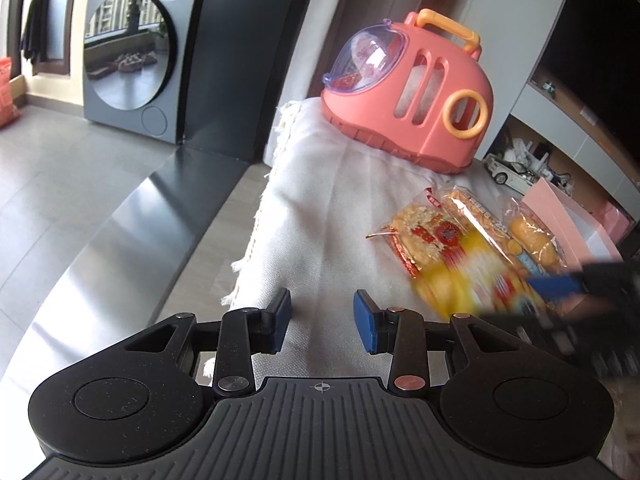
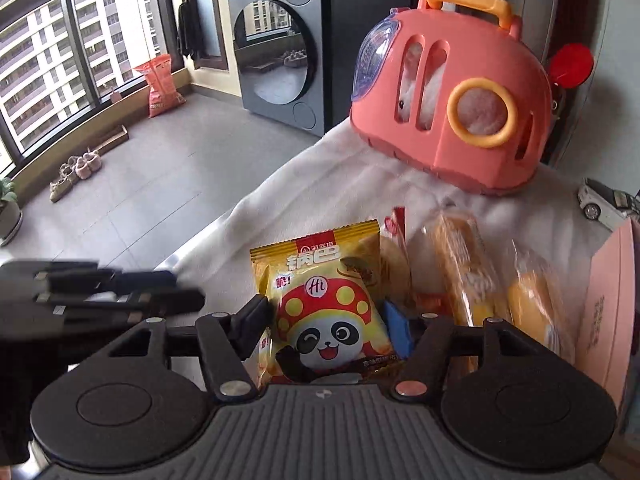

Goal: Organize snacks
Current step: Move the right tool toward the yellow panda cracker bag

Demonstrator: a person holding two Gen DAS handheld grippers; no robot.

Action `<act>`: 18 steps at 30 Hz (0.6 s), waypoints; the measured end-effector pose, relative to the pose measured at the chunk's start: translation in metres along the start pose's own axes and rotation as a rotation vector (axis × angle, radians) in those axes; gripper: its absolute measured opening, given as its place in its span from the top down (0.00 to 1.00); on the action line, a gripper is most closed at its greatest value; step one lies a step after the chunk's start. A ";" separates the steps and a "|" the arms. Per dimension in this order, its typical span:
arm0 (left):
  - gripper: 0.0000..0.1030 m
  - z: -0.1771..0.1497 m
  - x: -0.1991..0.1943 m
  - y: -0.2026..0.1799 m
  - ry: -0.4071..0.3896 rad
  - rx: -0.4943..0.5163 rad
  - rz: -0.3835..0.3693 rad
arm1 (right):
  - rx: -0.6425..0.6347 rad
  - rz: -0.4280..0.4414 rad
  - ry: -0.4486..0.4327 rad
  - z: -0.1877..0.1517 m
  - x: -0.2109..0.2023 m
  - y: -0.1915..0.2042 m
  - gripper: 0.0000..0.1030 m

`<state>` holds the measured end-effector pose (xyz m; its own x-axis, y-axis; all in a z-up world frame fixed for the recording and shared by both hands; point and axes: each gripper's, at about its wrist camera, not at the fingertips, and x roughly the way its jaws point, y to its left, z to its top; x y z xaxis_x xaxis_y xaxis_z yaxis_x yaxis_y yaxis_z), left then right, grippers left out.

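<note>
Right gripper: clamped on the yellow crinkly panda snack packet.
Left gripper: jaws apart, nothing between, white cloth beneath.
Ahead: pink plastic carrier.

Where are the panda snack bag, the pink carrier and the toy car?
panda snack bag [image 2: 328, 312], right wrist view, on the panda's hat.
pink carrier [image 2: 456, 92], right wrist view, on its side wall.
toy car [image 1: 510, 174], left wrist view, on its body.

Left tongs: matte black body, ribbed centre plate with a small crosshair mark, two round side discs, silver and copper pivot screws, blue finger pads. Right tongs: identical build, one blue pad visible.
</note>
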<state>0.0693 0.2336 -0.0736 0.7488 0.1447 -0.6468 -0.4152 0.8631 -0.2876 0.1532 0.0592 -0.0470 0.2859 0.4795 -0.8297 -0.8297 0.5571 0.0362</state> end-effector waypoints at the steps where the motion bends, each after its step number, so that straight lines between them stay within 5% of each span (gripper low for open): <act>1: 0.62 0.000 0.000 -0.002 0.001 0.001 0.000 | -0.001 0.005 0.009 -0.013 -0.011 0.000 0.41; 4: 0.62 0.001 0.000 -0.008 0.008 0.001 -0.020 | 0.006 -0.016 0.011 -0.050 -0.041 -0.006 0.41; 9: 0.62 0.012 0.000 -0.026 -0.008 0.019 -0.086 | 0.054 -0.176 -0.046 -0.099 -0.076 -0.026 0.41; 14: 0.62 0.059 0.023 -0.042 -0.047 0.007 -0.196 | 0.152 -0.291 -0.131 -0.133 -0.094 -0.046 0.37; 15: 0.62 0.071 0.033 -0.047 -0.045 0.028 -0.200 | 0.168 -0.305 -0.144 -0.137 -0.097 -0.049 0.26; 18: 0.62 0.090 0.068 -0.065 -0.017 0.132 -0.117 | 0.211 -0.325 -0.173 -0.147 -0.099 -0.054 0.21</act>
<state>0.1939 0.2309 -0.0355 0.7970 0.0471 -0.6021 -0.2542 0.9305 -0.2637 0.0993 -0.1179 -0.0486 0.6080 0.3527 -0.7113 -0.5719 0.8160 -0.0842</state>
